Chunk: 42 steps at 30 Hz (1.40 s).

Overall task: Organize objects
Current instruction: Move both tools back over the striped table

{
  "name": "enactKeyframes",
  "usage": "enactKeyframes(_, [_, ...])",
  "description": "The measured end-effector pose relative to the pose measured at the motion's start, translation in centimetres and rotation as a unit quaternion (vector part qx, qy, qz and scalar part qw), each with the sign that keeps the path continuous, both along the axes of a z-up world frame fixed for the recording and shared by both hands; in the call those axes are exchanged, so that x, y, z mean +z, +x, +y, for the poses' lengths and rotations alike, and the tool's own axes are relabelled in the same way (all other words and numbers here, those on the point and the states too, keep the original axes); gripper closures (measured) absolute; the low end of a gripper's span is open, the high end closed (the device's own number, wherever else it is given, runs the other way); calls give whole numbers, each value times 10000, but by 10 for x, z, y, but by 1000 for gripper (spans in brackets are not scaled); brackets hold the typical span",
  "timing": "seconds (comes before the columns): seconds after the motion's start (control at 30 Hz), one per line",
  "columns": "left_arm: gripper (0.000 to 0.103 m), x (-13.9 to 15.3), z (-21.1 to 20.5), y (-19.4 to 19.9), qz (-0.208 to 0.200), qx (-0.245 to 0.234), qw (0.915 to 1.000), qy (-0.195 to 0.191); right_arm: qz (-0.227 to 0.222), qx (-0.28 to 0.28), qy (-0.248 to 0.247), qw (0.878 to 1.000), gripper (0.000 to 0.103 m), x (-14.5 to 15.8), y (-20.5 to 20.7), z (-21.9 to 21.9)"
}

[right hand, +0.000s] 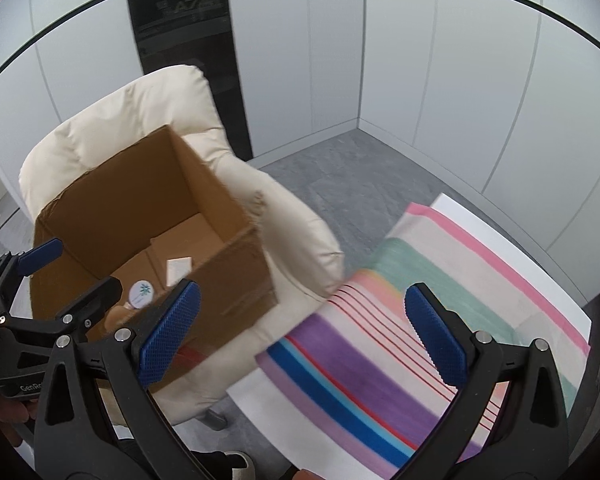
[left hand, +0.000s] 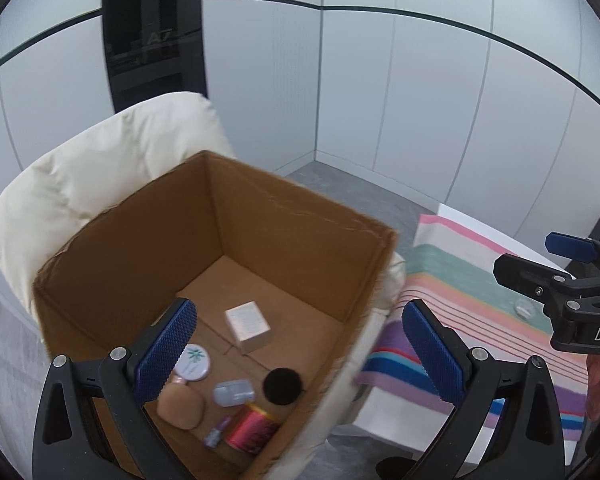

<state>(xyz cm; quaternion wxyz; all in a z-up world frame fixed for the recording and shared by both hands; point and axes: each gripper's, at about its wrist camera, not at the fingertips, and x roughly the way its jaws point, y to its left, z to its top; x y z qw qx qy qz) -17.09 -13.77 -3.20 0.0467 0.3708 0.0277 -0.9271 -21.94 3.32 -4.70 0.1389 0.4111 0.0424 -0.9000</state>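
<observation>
Landmark: the open brown cardboard box (left hand: 220, 264) on the cream padded chair (left hand: 100, 168); every place below is told from it.
Left tongs (left hand: 300, 352): mine, spread wide with nothing between the blue pads, hanging over the box's near right wall.
Right tongs (right hand: 300, 336): mine too, spread wide and bare, to the right of the box, over the striped cloth (right hand: 440, 280) on the white counter (right hand: 452, 204).
In the box: small white carton (left hand: 247, 326) mid-floor; round white compact with a palm print (left hand: 192, 362), tan powder puff (left hand: 180, 404), pale blue plastic case (left hand: 234, 392), black round pad (left hand: 283, 385), red thread spool (left hand: 252, 428) and a little vial (left hand: 217, 434) by the near wall.
Outside the box: one small clear round thing (left hand: 525, 307) on the cloth, well to the right; too blurred to name.
Handling, my guess: it looks light, hard, slick and perhaps brittle; I would pinch it gently across its sides, low to the cloth.
Progress: nearly everything seems boxed.
</observation>
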Motion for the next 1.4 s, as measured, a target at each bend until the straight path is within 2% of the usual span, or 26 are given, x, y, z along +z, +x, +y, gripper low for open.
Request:
enactKeyframes(0.67, [0, -4, 108, -27, -139, -859, 9962, 32, -77, -902, 43, 9959, 0, -3, 10, 114])
enactKeyframes(1.4, [0, -10, 220, -35, -229, -1700, 9851, -82, -159, -1843, 61, 9827, 0, -7, 39, 228])
